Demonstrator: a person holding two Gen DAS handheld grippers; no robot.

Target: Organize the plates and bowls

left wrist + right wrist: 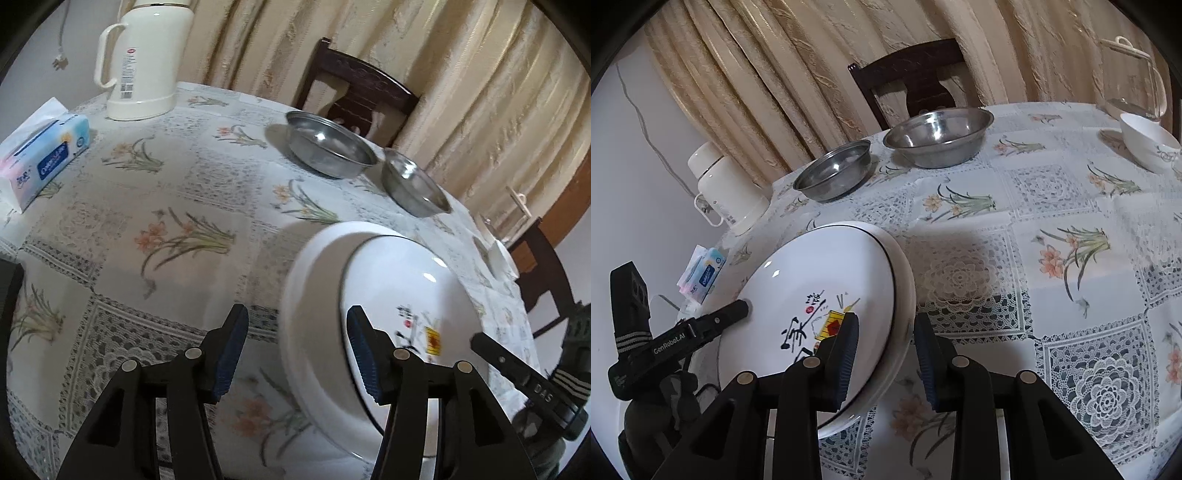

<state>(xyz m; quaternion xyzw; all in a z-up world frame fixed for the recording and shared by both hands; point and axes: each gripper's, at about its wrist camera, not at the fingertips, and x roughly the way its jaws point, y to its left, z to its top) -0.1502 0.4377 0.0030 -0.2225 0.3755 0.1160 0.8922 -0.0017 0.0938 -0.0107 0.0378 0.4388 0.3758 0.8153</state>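
A white plate (406, 295) with a black rim line and printed characters hangs tilted above the flowered tablecloth (147, 206). My left gripper (295, 354) is open and straddles the plate's near rim, one pad inside and one outside with a gap. In the right wrist view my right gripper (886, 350) is shut on the opposite rim of the plate (820, 273). A finger of the left gripper (701, 328) touches the plate's far edge there. Two steel bowls, a large one (328, 147) and a small one (413, 184), stand at the table's back edge.
A cream thermos jug (144, 62) and a tissue pack (40, 158) sit at the left end of the table. A white bowl (1145, 144) and a glass kettle (1134, 77) stand at the right end. A dark wooden chair (912, 81) and curtains are behind.
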